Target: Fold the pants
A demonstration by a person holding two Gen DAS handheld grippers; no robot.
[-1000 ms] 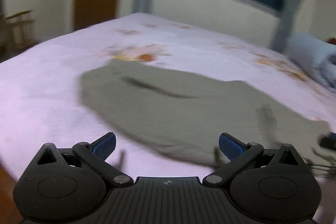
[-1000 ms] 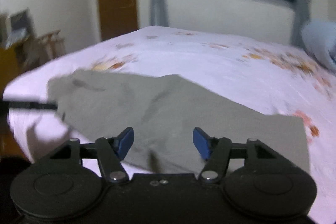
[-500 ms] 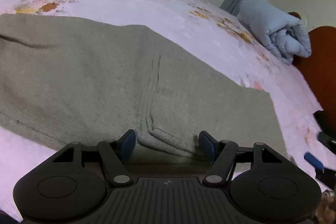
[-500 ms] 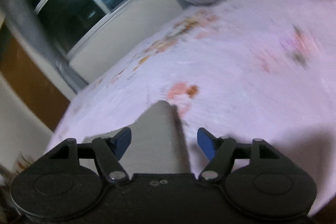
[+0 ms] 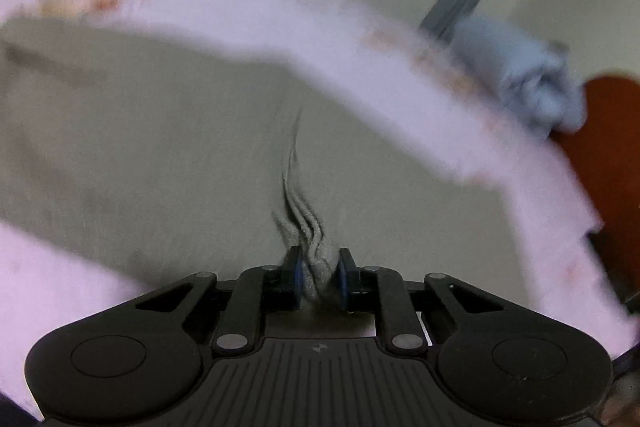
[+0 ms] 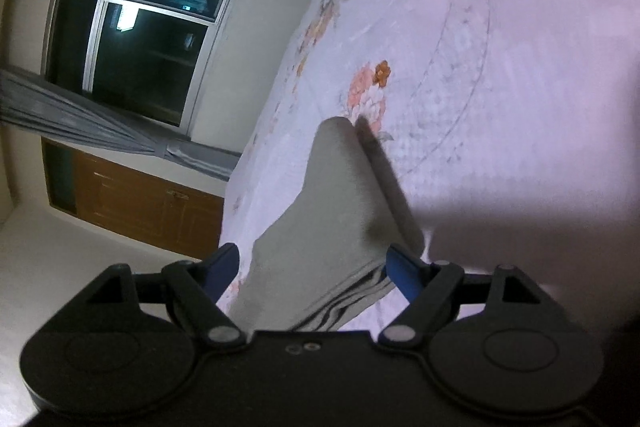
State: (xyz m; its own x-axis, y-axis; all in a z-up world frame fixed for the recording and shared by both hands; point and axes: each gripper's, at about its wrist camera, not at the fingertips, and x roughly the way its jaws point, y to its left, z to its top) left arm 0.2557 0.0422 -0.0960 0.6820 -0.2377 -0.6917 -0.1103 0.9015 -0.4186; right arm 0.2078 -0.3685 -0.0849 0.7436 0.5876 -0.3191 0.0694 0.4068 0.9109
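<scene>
Left gripper [image 5: 319, 273] clamped on the grey pants' [image 5: 180, 147] bunched near edge — anchoring it; right gripper [image 6: 308, 267], jaws just opening, straddles the ribbed end ungripped.

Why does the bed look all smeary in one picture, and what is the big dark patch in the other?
Left wrist view: the bedsheet and blue blanket are motion-blurred, while the pants pinched in the left gripper look sharper. Right wrist view: sharper; a shadow falls on the sheet beside the open right gripper.

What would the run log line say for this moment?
left gripper: shut on pants edge | right gripper: open, astride pants end | bed: pants lying flat
</scene>
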